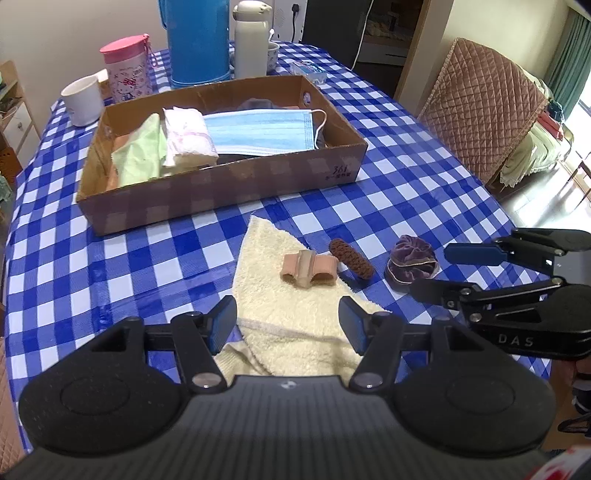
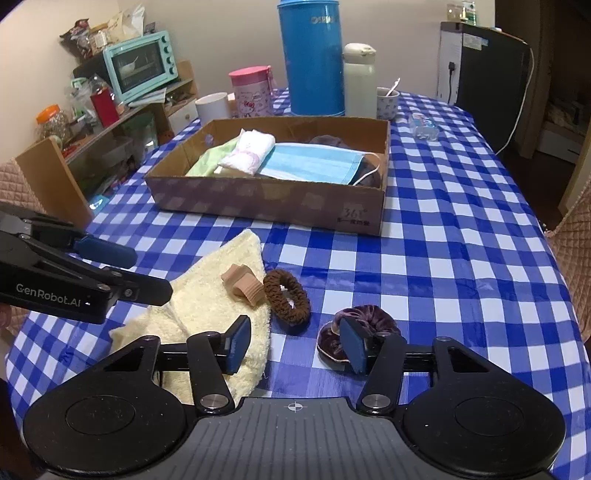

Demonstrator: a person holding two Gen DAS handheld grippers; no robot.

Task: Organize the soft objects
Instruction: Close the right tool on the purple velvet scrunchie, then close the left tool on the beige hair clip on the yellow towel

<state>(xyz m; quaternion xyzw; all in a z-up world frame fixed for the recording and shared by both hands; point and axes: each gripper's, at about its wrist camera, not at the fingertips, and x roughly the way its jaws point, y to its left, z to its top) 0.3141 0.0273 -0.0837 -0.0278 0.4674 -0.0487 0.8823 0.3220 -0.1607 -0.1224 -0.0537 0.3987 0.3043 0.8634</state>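
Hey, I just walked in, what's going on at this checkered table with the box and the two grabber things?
A person holding two black handheld grippers is sorting soft items into a shallow cardboard box, which already holds a blue face mask and folded cloths. The left gripper hovers open above a cream terry towel with a beige foam piece on it. The right gripper is open beside a purple velvet scrunchie; a brown knitted hair tie lies between.

Cream wall [image 2: 229,33], cluttered shelf [image 2: 110,125], quilted chair [image 1: 484,107], daylit floor [image 1: 546,199].

Purple scrunchie [image 2: 364,325] near brown scrunchie [image 2: 290,297], cream towel [image 2: 207,295] beside.
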